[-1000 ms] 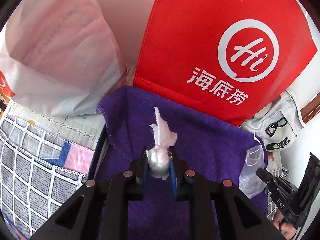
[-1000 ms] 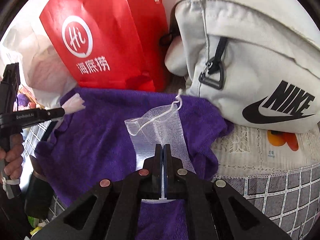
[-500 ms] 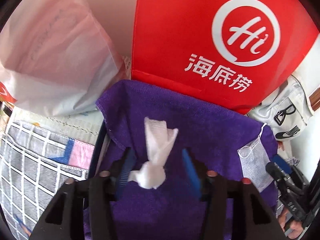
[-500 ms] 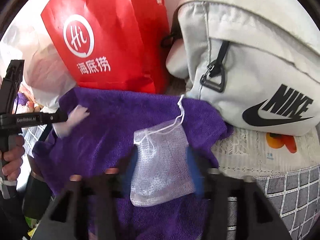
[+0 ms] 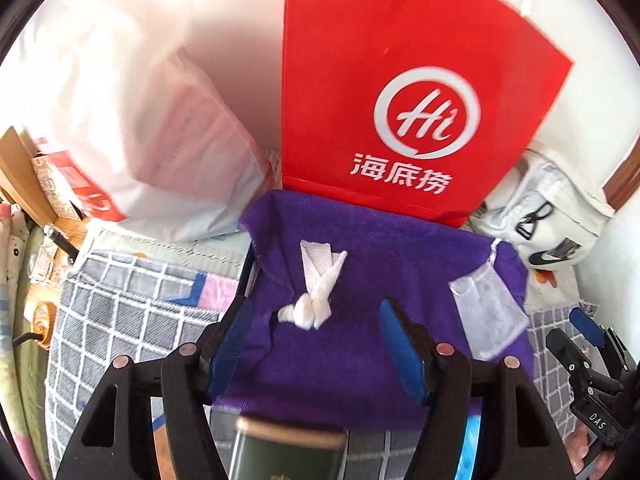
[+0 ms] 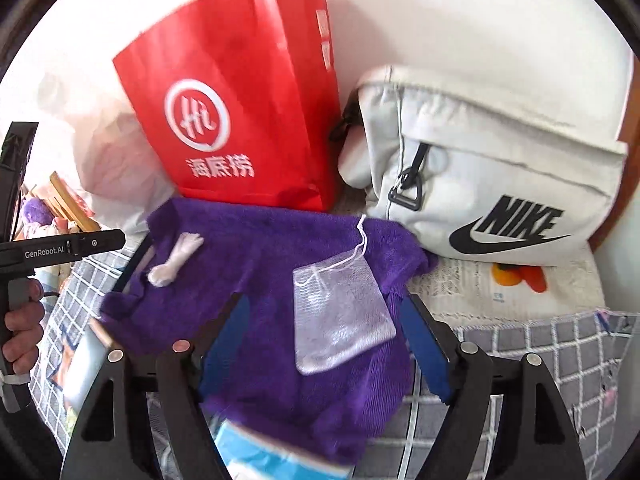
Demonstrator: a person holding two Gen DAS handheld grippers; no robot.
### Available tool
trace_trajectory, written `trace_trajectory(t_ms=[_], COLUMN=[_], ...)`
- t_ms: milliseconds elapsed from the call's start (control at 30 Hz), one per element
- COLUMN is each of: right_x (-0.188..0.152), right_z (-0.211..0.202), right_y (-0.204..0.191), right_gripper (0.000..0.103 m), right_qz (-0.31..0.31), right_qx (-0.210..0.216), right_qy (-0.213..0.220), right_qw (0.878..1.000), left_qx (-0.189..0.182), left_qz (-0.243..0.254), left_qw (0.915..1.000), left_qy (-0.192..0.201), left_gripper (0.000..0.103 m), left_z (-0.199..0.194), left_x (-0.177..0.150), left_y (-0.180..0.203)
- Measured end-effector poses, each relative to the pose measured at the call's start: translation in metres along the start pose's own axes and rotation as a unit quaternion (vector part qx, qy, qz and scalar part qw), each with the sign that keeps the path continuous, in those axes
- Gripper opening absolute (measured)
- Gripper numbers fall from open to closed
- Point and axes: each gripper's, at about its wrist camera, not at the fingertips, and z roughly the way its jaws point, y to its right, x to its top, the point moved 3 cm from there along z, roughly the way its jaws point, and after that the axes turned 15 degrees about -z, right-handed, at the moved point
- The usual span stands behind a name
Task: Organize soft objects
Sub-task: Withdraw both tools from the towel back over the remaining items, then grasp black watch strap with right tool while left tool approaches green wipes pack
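Note:
A purple towel lies spread on the checked bedding. On its left part rests a knotted white cloth strip. A translucent mesh drawstring pouch lies on its right part. My left gripper hovers above the strip, jaws opening, nothing between the pads. My right gripper hangs over the pouch, jaws opening too, pads clear of it. In the left wrist view the right gripper shows at the right edge; in the right wrist view the left gripper's body and a hand show at the left.
A red paper bag stands behind the towel. A white plastic bag sits to its left, a pale Nike bag to its right. Grey checked bedding surrounds the towel. A dark box lies near the front.
Both grippers opened and let go: the white strip and the mesh pouch now lie on the towel. Both grippers rose and pulled back, so more of the scene shows.

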Motion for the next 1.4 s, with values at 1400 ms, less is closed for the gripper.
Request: trace_trajectory(t_ms=[1400], right_x=[-0.2], right_z=[-0.14], right_y=[-0.165], right_gripper=[0.09], right_qz=[-0.012], right_qx=[0.05], right_qy=[0.013], right_qw=[0.999], left_qx=[-0.012], left_qz=[0.002], left_qw=[0.9994], left_qy=[-0.032], left_gripper=[0.065], left_z=[-0.064], left_x=[-0.216], left_y=[-0.148])
